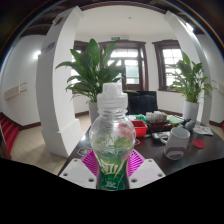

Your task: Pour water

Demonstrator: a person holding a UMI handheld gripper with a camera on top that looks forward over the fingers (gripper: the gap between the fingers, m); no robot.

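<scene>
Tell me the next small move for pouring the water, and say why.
Probably carry the bottle toward the white cup on the table. The gripper looks shut on the bottle, held upright, with its white cap apparently on, so tipping seems premature.

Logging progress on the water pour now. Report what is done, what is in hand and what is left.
Done: the gripper has the clear bottle upright, both pink pads pressing its lower body.
In hand: the bottle is carried ahead of the dark table; its white cap looks still on.
Left: reaching the white cup beyond to the right, opening, tilting and pouring. No tilt shows yet.
</scene>
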